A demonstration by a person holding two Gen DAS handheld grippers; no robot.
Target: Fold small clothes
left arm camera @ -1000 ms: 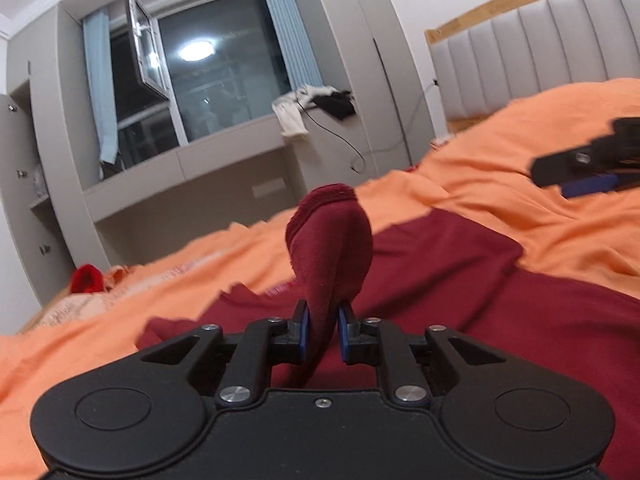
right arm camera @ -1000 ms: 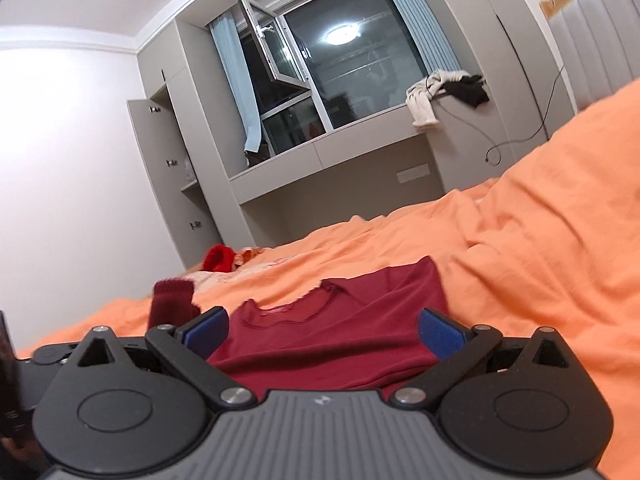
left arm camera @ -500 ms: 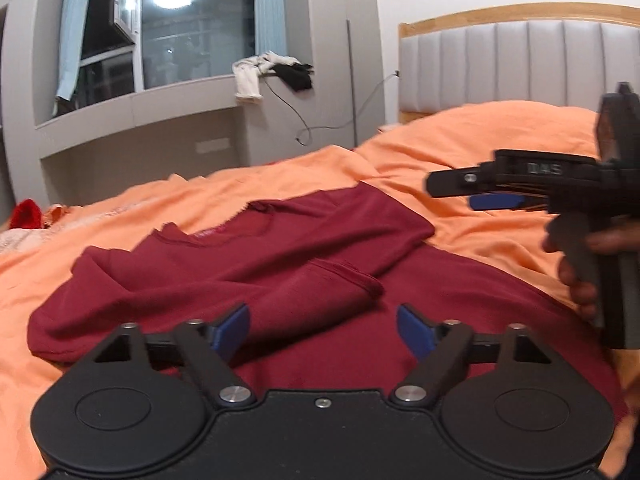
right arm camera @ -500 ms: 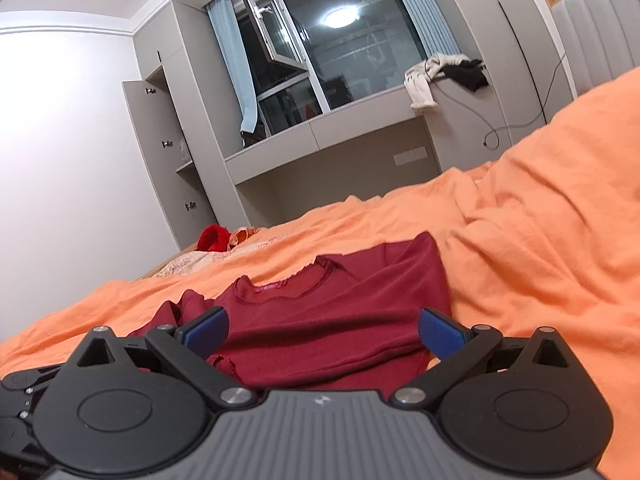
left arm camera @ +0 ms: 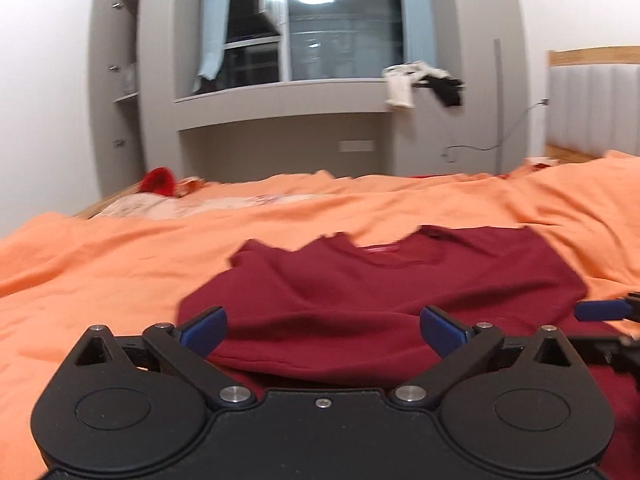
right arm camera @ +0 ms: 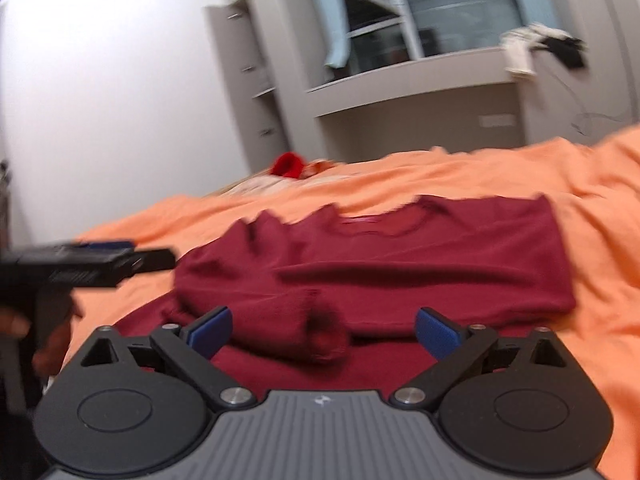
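Note:
A dark red long-sleeved shirt lies on the orange bedspread, both sleeves folded in over the body. In the right wrist view the shirt shows a sleeve cuff lying across its lower middle. My left gripper is open and empty, just above the shirt's near left part. My right gripper is open and empty, close over the lower middle of the shirt. The left gripper also shows at the left of the right wrist view, and the right gripper's fingertip shows at the right edge of the left wrist view.
A bright red item and a pale patterned cloth lie at the bed's far edge. Behind are a grey window ledge with white and black clothes, a cabinet, and a padded headboard at right.
My left gripper let go of the red sleeve, which now lies folded across the shirt. It opened and swung left. My right gripper moved in closer over the shirt, still open.

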